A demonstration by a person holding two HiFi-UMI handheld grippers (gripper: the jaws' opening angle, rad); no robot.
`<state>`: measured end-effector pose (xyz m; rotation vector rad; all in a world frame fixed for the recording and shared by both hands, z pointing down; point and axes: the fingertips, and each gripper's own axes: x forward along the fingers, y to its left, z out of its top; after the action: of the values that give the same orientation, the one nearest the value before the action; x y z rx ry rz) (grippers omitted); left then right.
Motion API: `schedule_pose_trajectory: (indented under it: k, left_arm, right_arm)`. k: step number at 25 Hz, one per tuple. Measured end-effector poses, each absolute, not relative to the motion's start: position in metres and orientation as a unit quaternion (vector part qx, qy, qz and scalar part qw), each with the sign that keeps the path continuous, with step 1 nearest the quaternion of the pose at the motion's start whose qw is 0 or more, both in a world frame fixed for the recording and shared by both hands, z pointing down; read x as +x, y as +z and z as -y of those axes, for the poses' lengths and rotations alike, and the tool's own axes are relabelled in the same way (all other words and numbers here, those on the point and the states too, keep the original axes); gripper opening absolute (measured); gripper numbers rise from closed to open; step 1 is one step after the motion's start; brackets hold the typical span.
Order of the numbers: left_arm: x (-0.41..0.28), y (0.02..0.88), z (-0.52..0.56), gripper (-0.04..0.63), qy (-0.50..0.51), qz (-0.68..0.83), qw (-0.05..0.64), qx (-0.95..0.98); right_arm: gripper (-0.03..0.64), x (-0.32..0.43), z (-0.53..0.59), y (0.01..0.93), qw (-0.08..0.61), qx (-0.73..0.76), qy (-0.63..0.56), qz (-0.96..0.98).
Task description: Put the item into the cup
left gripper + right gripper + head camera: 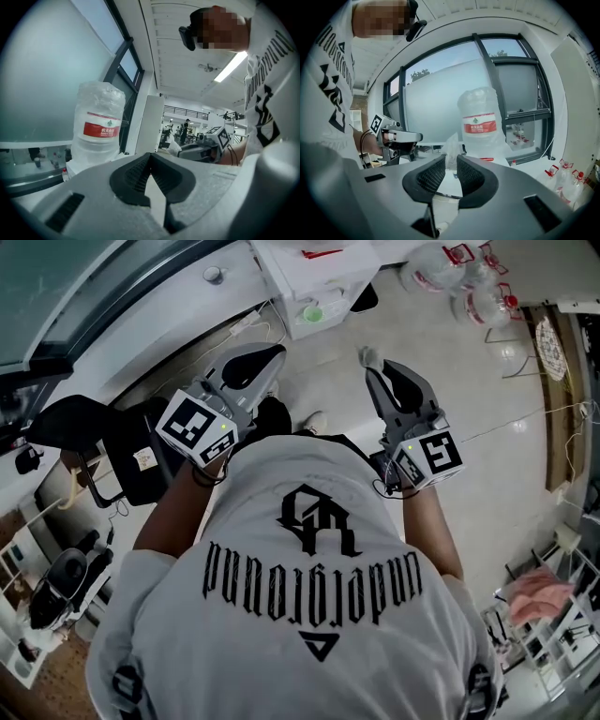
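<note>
Pale glossy floor (469,399), water jugs (480,304); right gripper (373,371) fingers pinch crumpled item (451,146).

Translucent crinkled item (451,143), glossy floor (469,381)

Base of water bottle (98,126) hidden behind left gripper (150,156) body. Lower part of pale crumpled item (451,146) hidden between right gripper (451,161) jaws; material not determinable. Lower head view blocked by shirt (309,596). Distant people (186,127) too small to describe.

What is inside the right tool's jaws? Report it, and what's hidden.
A thin translucent whitish item sticks up from the right tool. Its lower part is covered by the pads.
</note>
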<state>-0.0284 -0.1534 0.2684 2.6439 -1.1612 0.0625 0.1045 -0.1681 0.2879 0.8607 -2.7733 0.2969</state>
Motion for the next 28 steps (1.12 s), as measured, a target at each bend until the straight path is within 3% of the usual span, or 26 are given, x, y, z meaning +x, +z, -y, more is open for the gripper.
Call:
schedule_pose_trajectory:
  k: [14,28]
  left_arm:
    - [-0.06,0.309,0.188,0.015,0.037,0.391,0.148,0.908]
    - [-0.076,0.412,0.232,0.014,0.054,0.385,0.177,0.904]
  right_arm:
    - [0.08,0.065,0.208,0.337,0.144,0.29,0.132,0.937]
    - [0.08,0.048,0.262,0.453,0.194,0.293,0.179,0.919]
